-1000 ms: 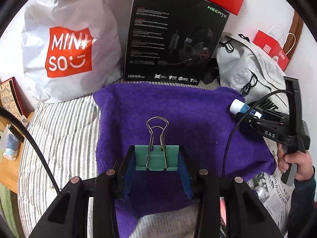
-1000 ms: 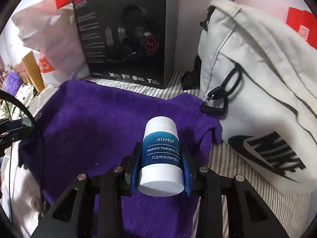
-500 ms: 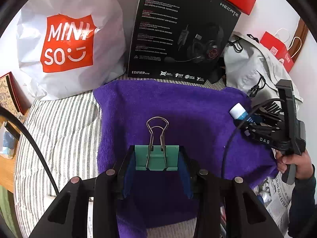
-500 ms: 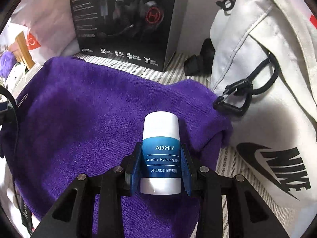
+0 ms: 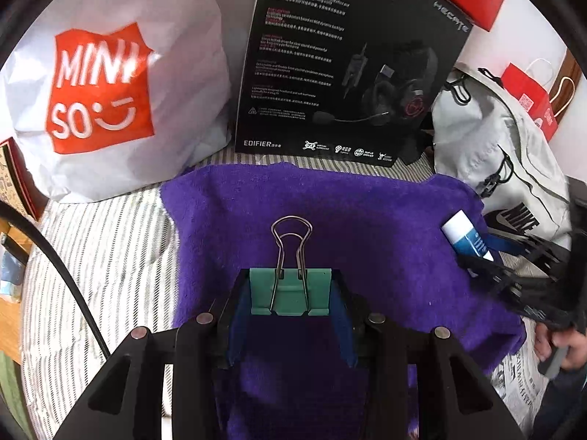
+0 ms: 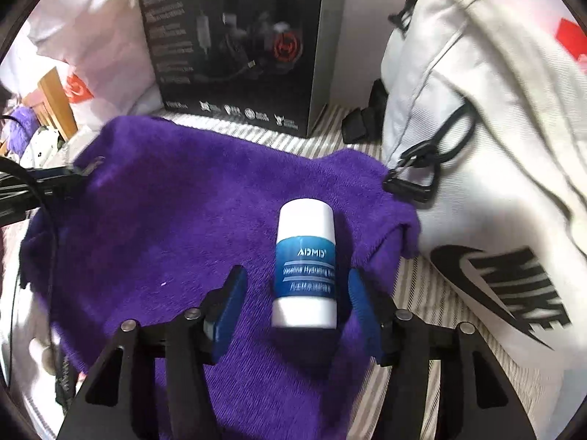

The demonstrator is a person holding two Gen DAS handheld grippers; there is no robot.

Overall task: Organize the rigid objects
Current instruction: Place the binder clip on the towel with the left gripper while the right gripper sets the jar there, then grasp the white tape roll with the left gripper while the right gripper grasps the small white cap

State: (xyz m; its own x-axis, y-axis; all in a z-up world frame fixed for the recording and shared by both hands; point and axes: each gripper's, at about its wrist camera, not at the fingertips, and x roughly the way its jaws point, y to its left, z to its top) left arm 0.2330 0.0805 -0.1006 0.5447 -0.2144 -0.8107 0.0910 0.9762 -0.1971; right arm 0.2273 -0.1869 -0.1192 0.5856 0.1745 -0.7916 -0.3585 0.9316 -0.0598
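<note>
A green binder clip (image 5: 291,290) with wire handles pointing away sits between the blue pads of my left gripper (image 5: 290,295), which is shut on it above the purple towel (image 5: 330,220). In the right wrist view a white and blue cream bottle (image 6: 305,267) lies on the purple towel (image 6: 165,220) near its right edge. My right gripper (image 6: 295,293) is opening around it, and both pads stand clear of its sides. The left wrist view shows the same bottle (image 5: 464,234) at the towel's right, with the right gripper (image 5: 513,275) behind it.
A black headset box (image 5: 345,73) stands behind the towel, with a white Miniso bag (image 5: 110,84) to its left and a grey Nike backpack (image 6: 477,146) to its right. Striped bedding (image 5: 102,256) lies under the towel. A hand (image 5: 561,344) holds the right gripper's handle.
The right gripper's jaws have parted and let go of the bottle, which now lies on the towel. The left gripper has come closer to the towel, still holding the clip.
</note>
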